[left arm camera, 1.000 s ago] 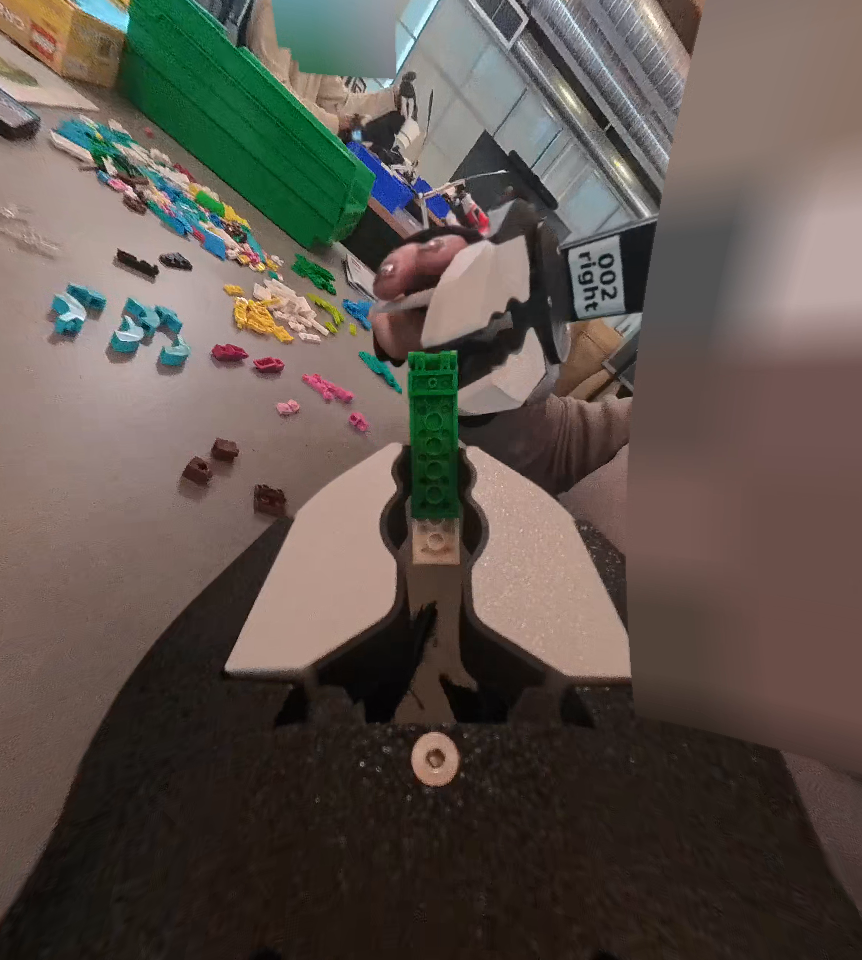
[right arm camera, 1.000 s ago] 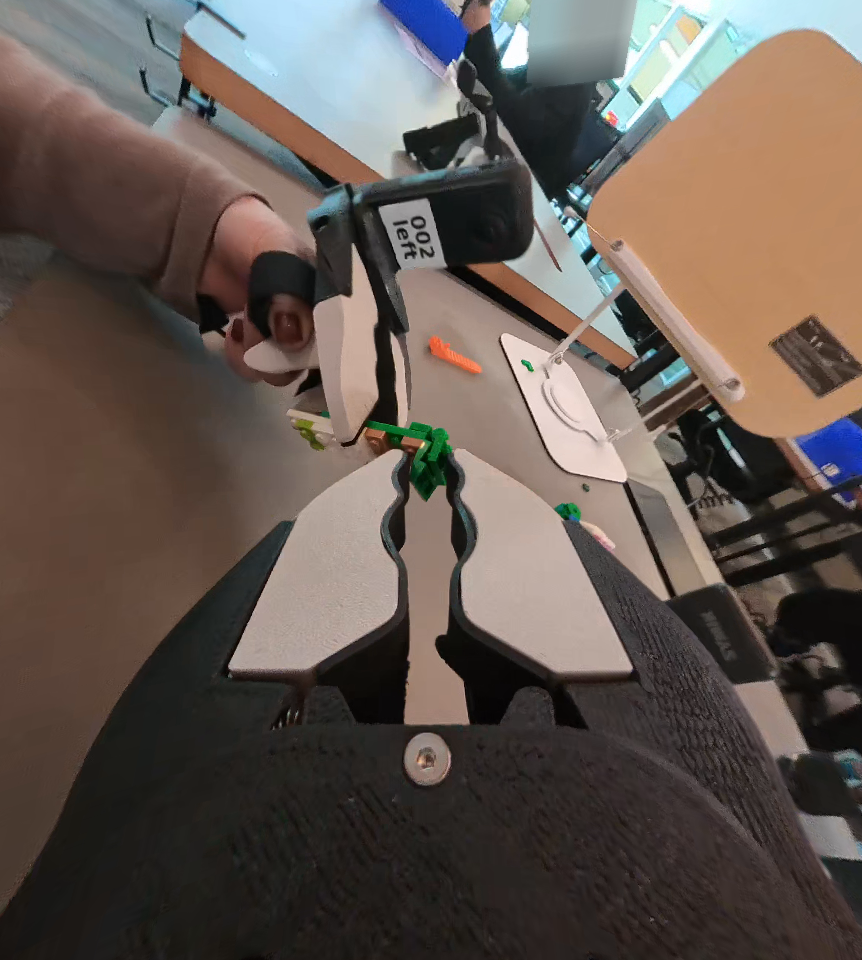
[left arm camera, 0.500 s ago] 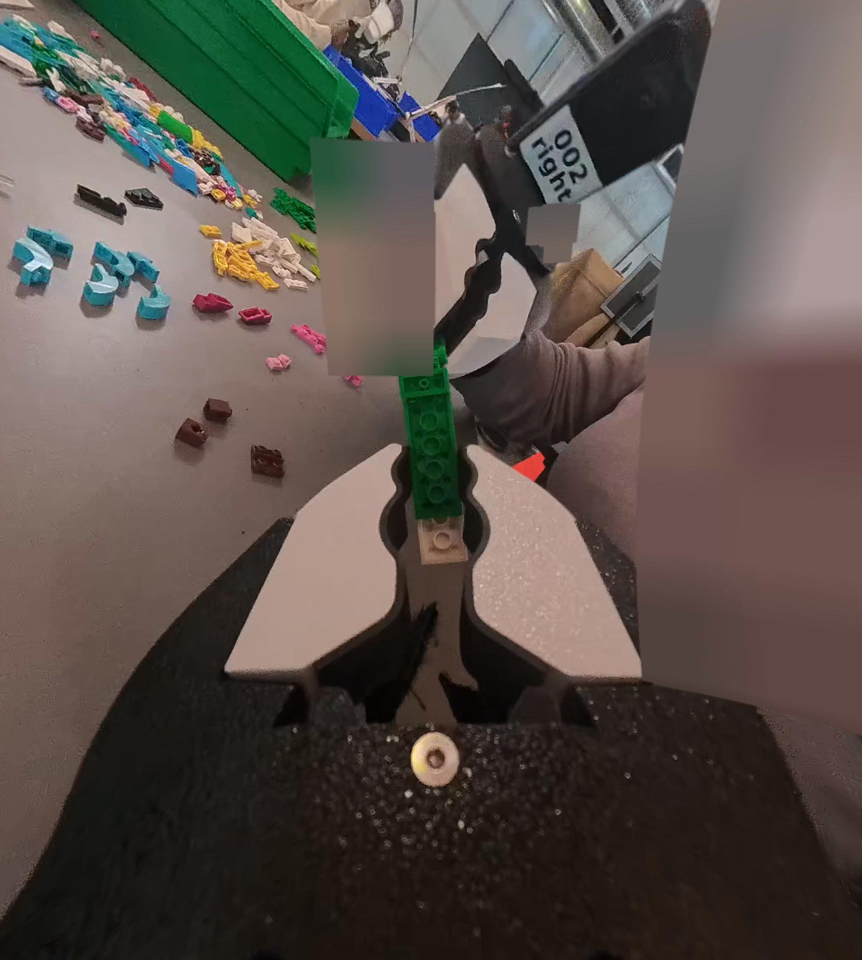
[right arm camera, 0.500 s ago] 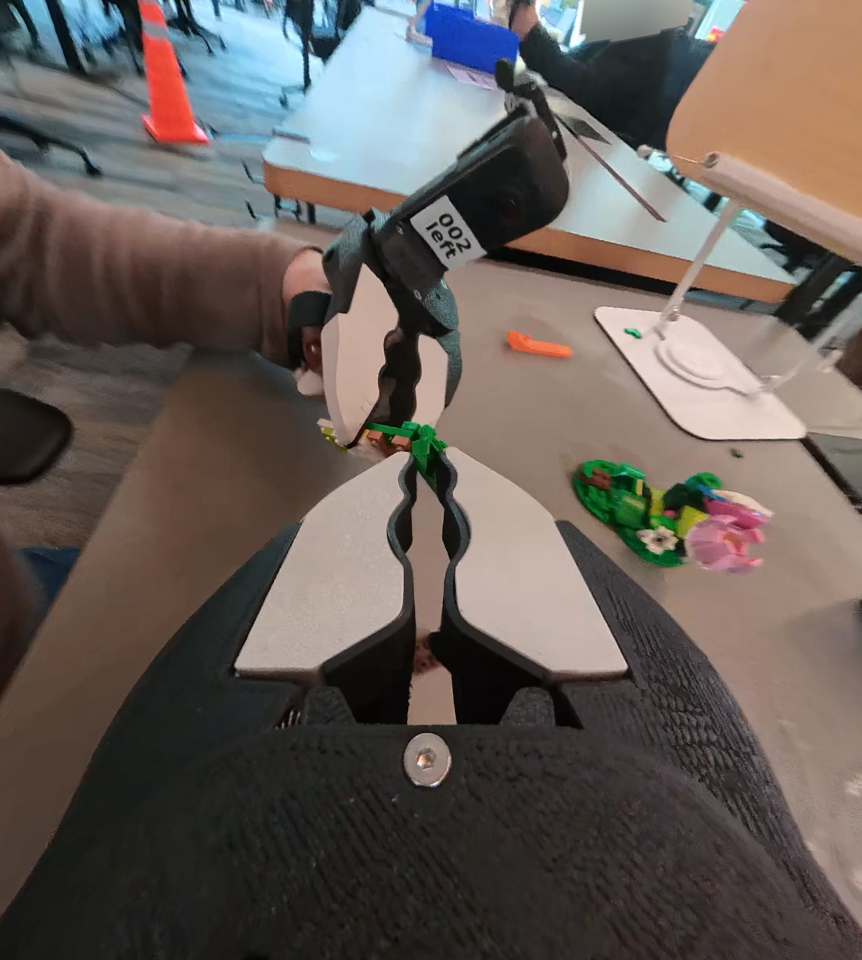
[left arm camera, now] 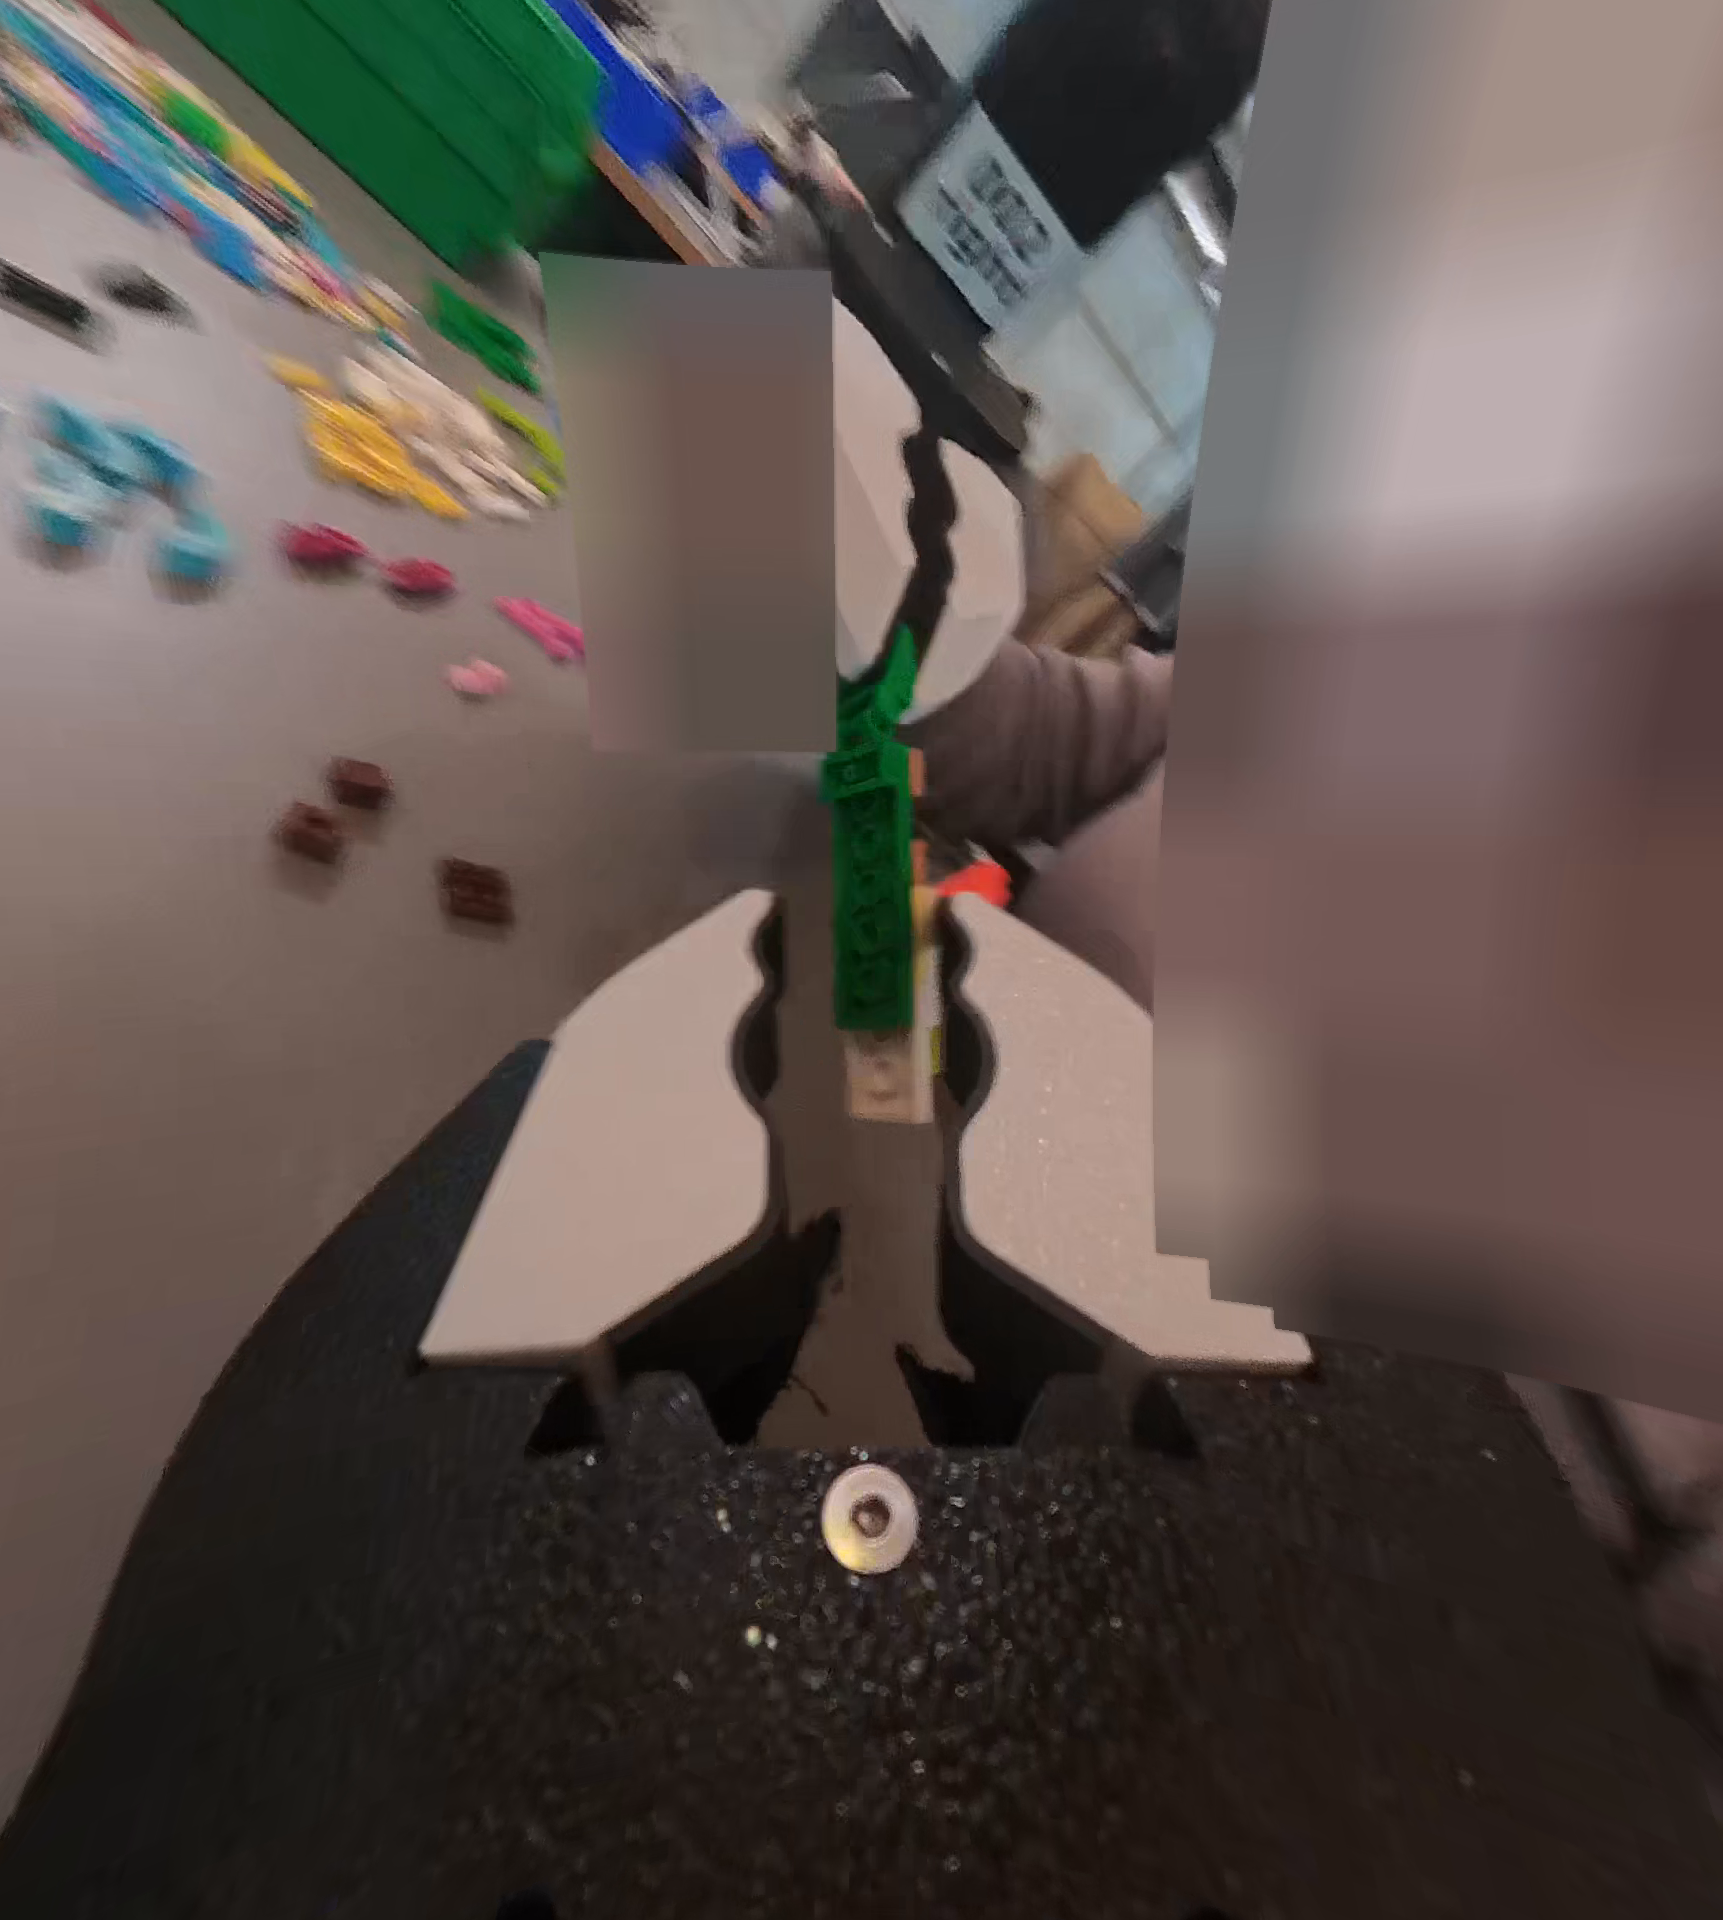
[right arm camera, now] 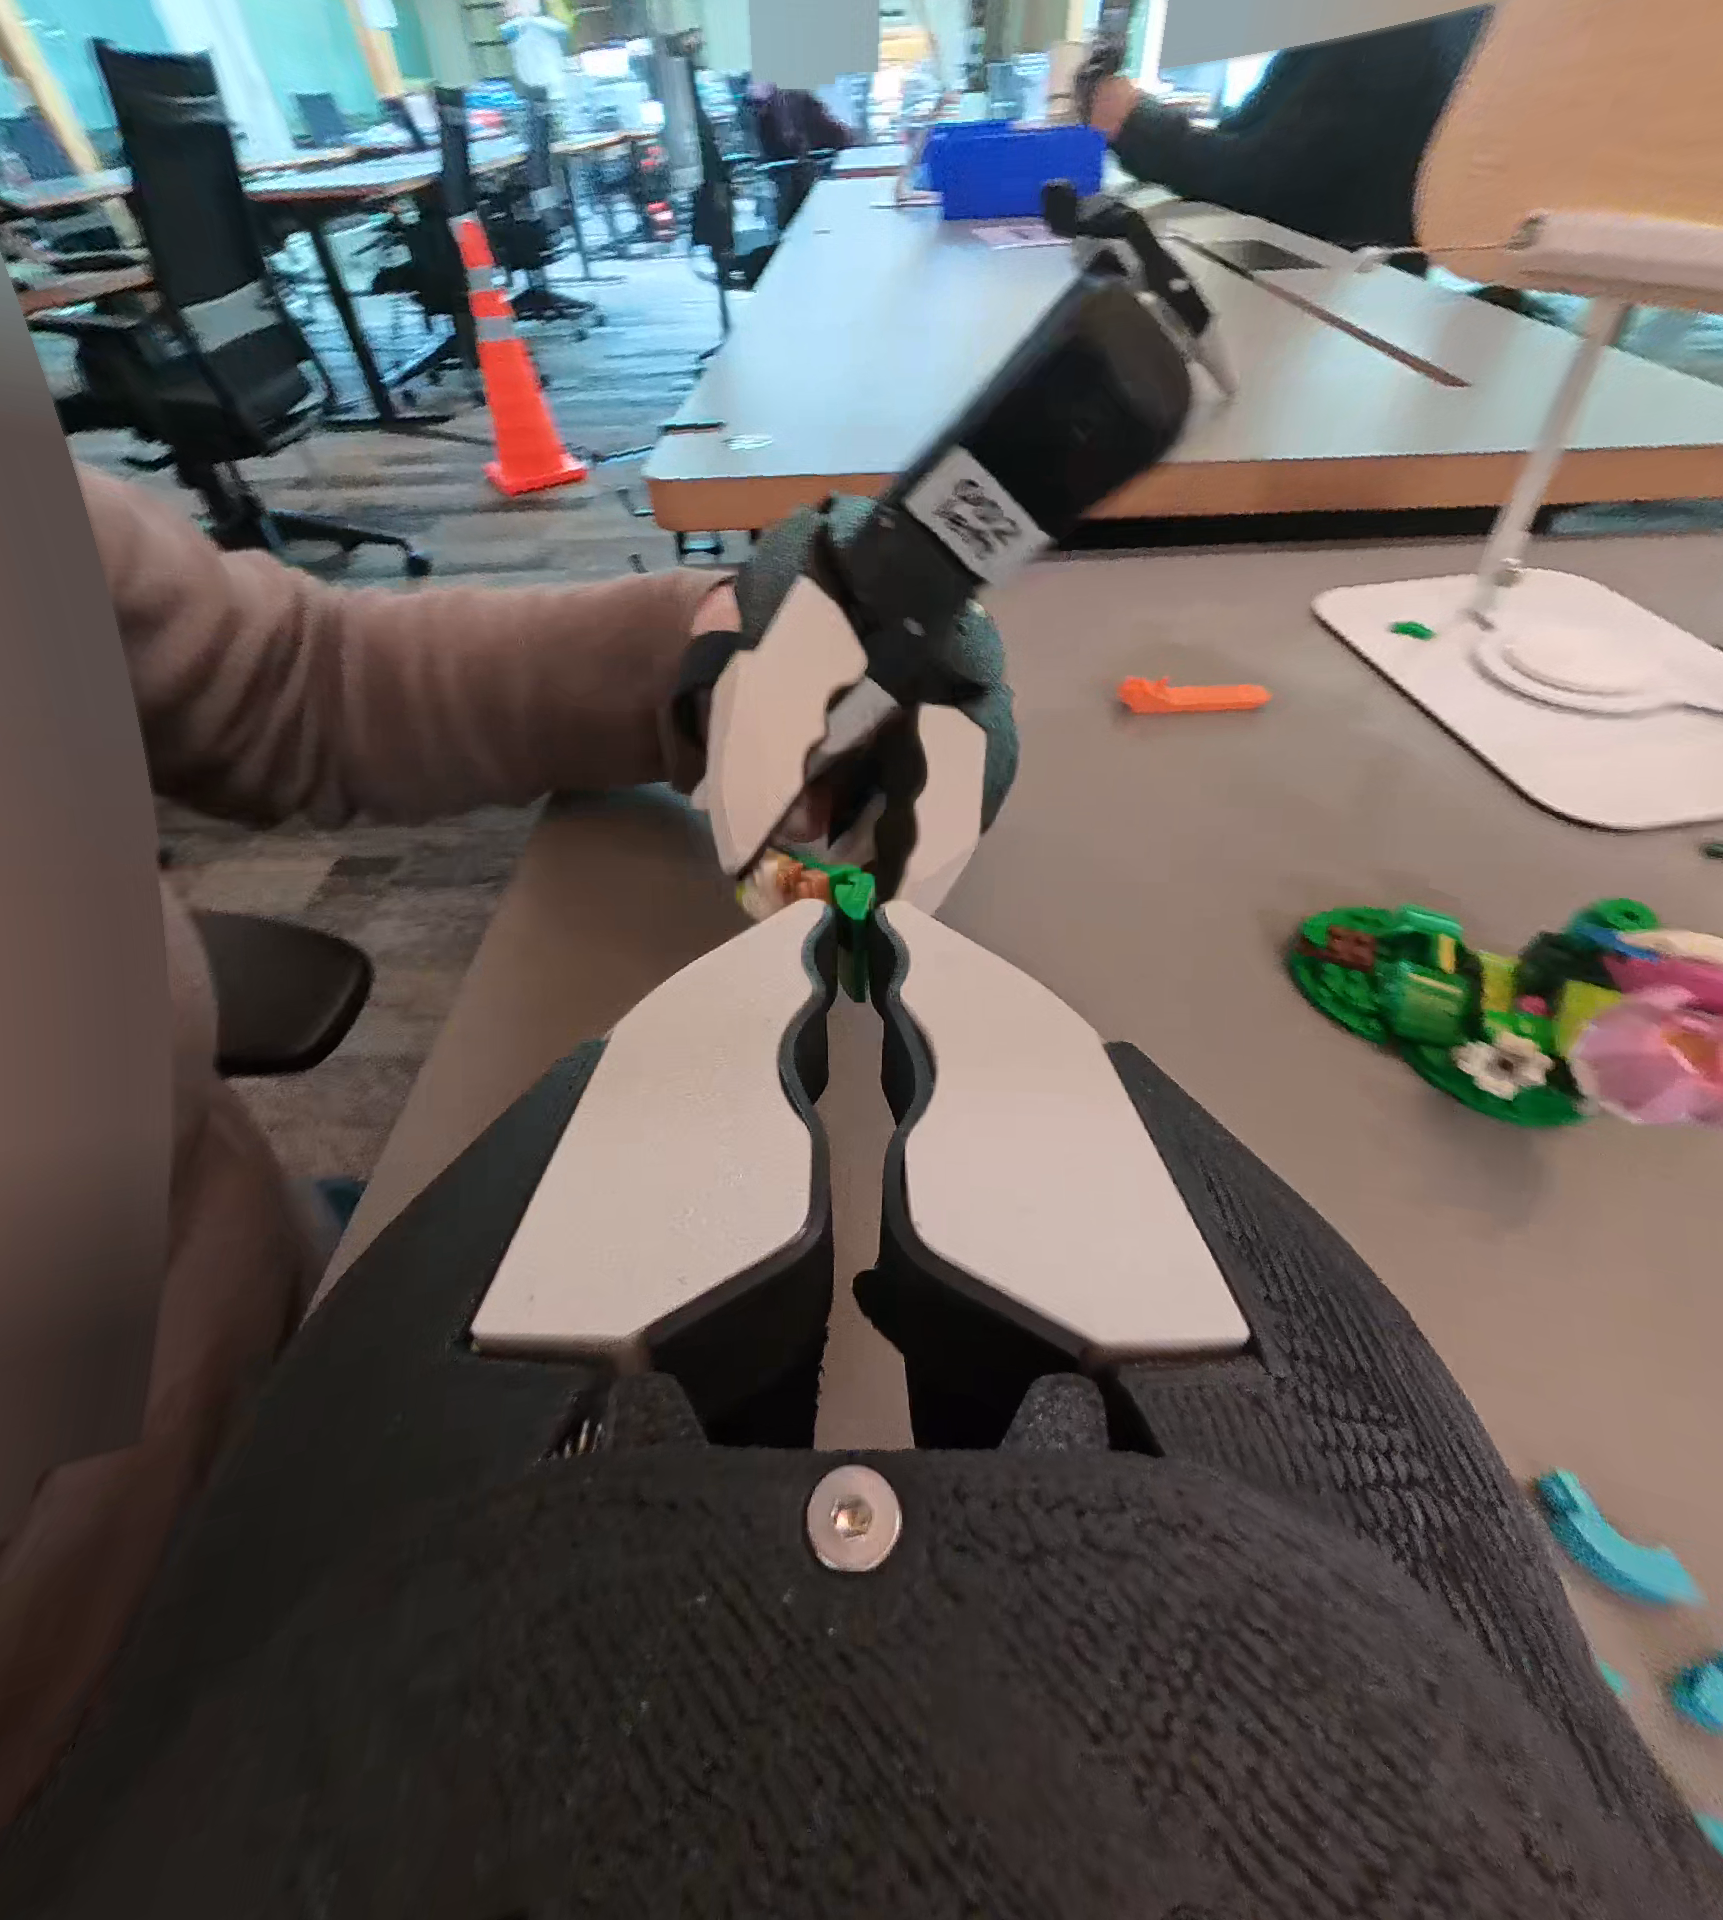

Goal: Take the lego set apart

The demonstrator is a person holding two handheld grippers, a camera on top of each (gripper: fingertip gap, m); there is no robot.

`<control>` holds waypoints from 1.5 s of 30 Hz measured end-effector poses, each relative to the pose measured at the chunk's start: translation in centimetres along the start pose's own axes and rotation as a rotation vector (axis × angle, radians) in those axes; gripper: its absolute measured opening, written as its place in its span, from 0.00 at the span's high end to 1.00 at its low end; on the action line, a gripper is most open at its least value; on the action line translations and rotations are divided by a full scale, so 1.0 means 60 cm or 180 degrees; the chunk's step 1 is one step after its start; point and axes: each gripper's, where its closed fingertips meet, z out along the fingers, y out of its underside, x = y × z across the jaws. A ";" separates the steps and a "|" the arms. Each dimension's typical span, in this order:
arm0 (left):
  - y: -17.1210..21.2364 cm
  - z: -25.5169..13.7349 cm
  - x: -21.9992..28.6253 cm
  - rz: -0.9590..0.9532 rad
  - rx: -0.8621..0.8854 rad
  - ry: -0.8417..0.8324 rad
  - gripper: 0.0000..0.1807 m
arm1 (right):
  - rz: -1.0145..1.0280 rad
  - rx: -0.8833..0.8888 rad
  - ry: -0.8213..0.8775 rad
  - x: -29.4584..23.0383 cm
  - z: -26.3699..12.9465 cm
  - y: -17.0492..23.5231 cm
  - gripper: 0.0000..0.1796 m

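Observation:
A long green lego strip (left arm camera: pixel 872 904) with a tan piece (left arm camera: pixel 888 1086) at its near end runs between the two grippers. My left gripper (left arm camera: pixel 862 914) has its jaws apart. The strip rests against the right-hand finger, with a gap on the other side. My right gripper (right arm camera: pixel 852 914) is shut on the strip's green end (right arm camera: pixel 852 940). It also shows in the left wrist view (left arm camera: pixel 914 644), clamped on the strip's far end. In the right wrist view the left gripper (right arm camera: pixel 831 878) stands just beyond, around the strip's white and brown end (right arm camera: pixel 784 883).
A partly built lego flower set on green bases (right arm camera: pixel 1439 997) lies to the right. An orange brick separator (right arm camera: pixel 1189 694) and a white stand base (right arm camera: pixel 1563 717) sit behind it. Sorted loose bricks (left arm camera: pixel 389 457), brown bricks (left arm camera: pixel 472 888) and green bins (left arm camera: pixel 421 104) are on the left. The gap from one gripper's tips to the other's is roughly 4 cm.
My left gripper's jaws have spread apart from the green strip, which they clamped before. My right gripper still clamps the far end. Both views have swung and are blurred.

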 end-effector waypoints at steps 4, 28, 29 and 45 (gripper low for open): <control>-0.033 -0.024 -0.029 0.0787 0.0294 -0.1001 0.67 | 0.0055 -0.0182 0.0575 0.040 -0.006 0.014 0.98; -0.028 0.008 0.001 0.1304 0.0084 -0.1128 0.94 | 0.0518 0.0337 0.0093 0.007 -0.009 -0.014 0.81; -0.027 0.008 -0.002 0.1321 0.0045 -0.1181 0.94 | 0.0474 0.0233 0.0081 0.003 -0.005 -0.010 0.82; -0.028 -0.005 -0.017 0.2651 -0.0130 -0.2248 0.85 | 0.1377 0.0471 -0.0259 0.012 -0.007 -0.012 0.96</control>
